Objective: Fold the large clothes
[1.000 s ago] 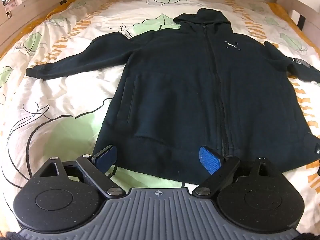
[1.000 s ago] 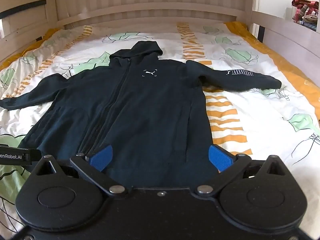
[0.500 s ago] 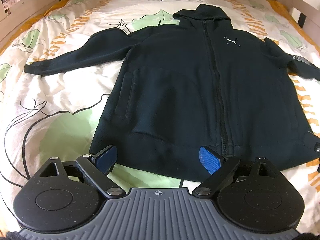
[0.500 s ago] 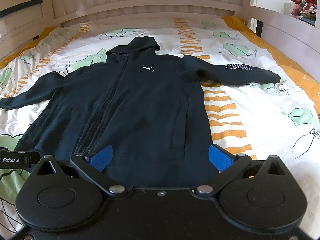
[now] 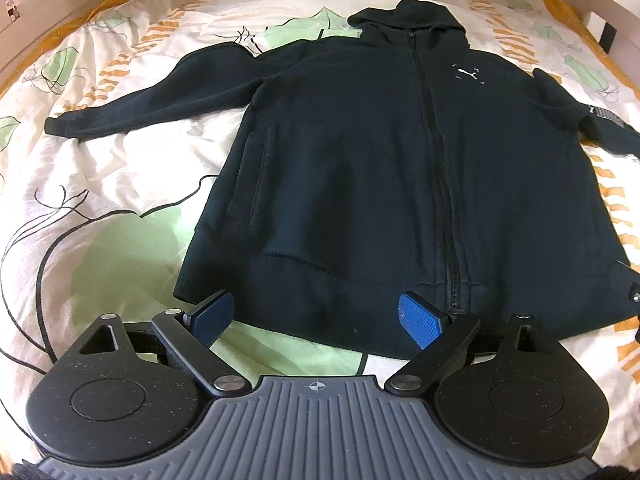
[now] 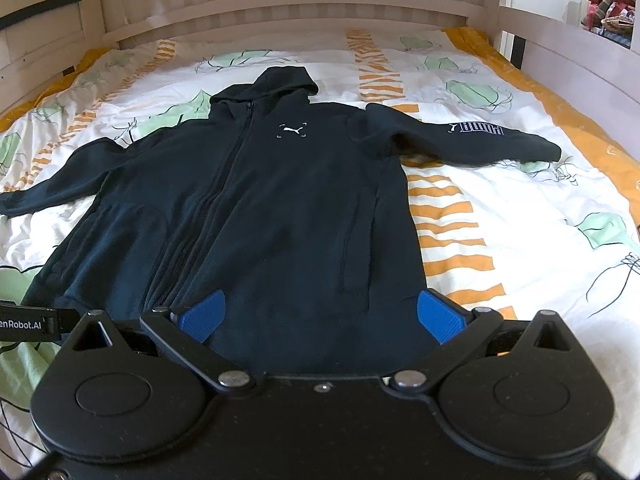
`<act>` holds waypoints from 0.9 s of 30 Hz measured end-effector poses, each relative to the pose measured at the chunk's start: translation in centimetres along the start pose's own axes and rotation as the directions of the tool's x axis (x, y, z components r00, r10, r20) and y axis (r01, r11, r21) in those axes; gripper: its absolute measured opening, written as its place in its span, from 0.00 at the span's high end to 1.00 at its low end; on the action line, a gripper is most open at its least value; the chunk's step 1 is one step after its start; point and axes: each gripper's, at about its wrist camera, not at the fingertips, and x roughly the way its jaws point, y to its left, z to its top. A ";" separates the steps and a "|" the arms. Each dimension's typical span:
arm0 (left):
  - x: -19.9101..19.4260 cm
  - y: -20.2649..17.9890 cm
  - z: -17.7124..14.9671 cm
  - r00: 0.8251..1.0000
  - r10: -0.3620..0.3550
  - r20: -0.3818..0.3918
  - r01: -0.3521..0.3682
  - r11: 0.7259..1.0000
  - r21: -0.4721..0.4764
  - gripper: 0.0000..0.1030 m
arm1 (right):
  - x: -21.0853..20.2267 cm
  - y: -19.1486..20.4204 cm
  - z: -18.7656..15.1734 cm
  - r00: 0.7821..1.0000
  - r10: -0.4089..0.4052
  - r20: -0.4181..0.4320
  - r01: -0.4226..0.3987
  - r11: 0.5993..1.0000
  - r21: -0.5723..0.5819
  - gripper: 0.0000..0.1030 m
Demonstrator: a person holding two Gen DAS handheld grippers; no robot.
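A black zip-up hoodie (image 5: 360, 168) lies flat, front up, on the bed, hood at the far end and both sleeves spread out; it also shows in the right wrist view (image 6: 280, 208). My left gripper (image 5: 316, 318) is open and empty, hovering over the hem left of the zipper. My right gripper (image 6: 320, 316) is open and empty, over the hem's right half. The left sleeve (image 5: 140, 100) stretches out left; the right sleeve (image 6: 480, 140) with white lettering stretches right.
The bedsheet (image 6: 520, 240) is white with green leaves and orange stripes. A wooden headboard (image 6: 280, 12) and side rails (image 6: 568, 52) enclose the bed. The left gripper's edge (image 6: 28, 324) shows at the right wrist view's left border.
Both grippers have moved forward and a little lower toward the hoodie's hem. Both stay open. The hoodie has not moved.
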 end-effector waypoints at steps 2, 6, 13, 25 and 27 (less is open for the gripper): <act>0.1 0.0 0.0 1.000 -0.001 -0.003 0.001 1.000 0.000 0.13 | 0.1 0.0 0.1 1.000 0.003 -0.004 -0.003 1.000 0.001 0.01; 0.3 0.1 0.0 1.000 -0.003 -0.007 0.003 1.000 0.001 0.13 | 0.3 0.1 0.1 1.000 0.003 -0.010 -0.003 1.000 -0.001 0.01; 0.8 0.3 0.1 1.000 -0.007 -0.019 0.007 1.000 -0.005 0.13 | 0.8 0.5 0.2 1.000 0.005 -0.026 -0.005 1.000 -0.014 0.01; 1.5 0.1 0.3 0.999 0.000 -0.034 0.000 1.000 -0.001 0.13 | 1.8 0.9 0.4 0.998 0.024 -0.056 -0.025 1.000 -0.007 0.01; 1.6 0.1 0.4 0.999 0.000 -0.036 0.000 1.000 -0.003 0.13 | 2.1 0.9 0.5 0.998 0.027 -0.060 -0.027 1.000 -0.007 0.01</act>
